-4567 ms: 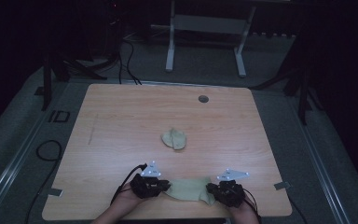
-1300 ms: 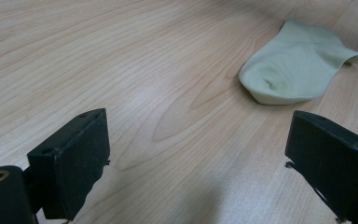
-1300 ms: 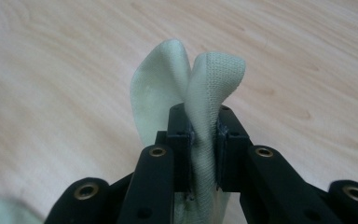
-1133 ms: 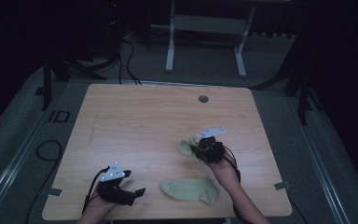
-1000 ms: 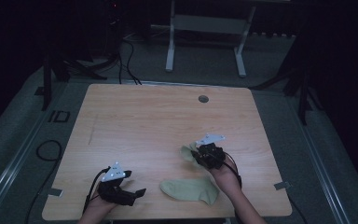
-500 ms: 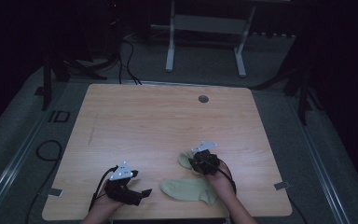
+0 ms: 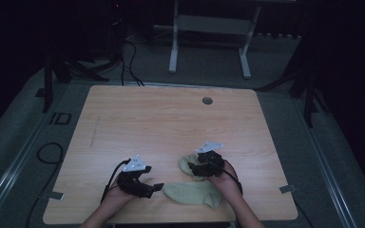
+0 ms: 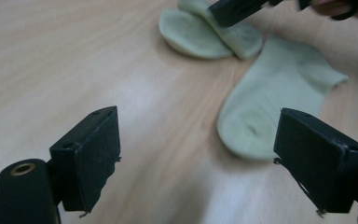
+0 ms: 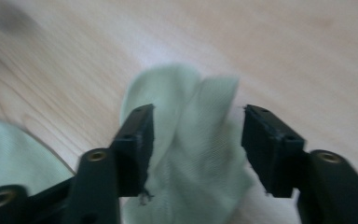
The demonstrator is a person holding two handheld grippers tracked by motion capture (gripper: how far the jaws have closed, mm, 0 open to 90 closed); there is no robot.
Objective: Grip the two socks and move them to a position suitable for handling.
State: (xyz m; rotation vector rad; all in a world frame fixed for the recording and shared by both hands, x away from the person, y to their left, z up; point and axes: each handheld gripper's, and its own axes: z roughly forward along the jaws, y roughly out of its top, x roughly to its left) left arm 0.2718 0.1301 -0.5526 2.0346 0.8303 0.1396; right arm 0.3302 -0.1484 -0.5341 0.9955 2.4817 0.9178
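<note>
Two pale green socks lie near the table's front edge. The flat sock is stretched out between the two hands. The folded sock rests on the table just behind it. My right gripper stands over the folded sock. Its jaws have just been opening, and the sock lies loose between the parted pads. My left gripper points at the flat sock's toe end. Its jaws have just been closing a little, still wide, with nothing between them.
The wooden table has a round cable hole at its back edge. Cables trail from both grippers over the front edge. A white desk frame stands on the floor beyond the table.
My right gripper carried the folded sock toward the front edge, set it beside the flat sock and opened. My left gripper slid right toward the flat sock.
</note>
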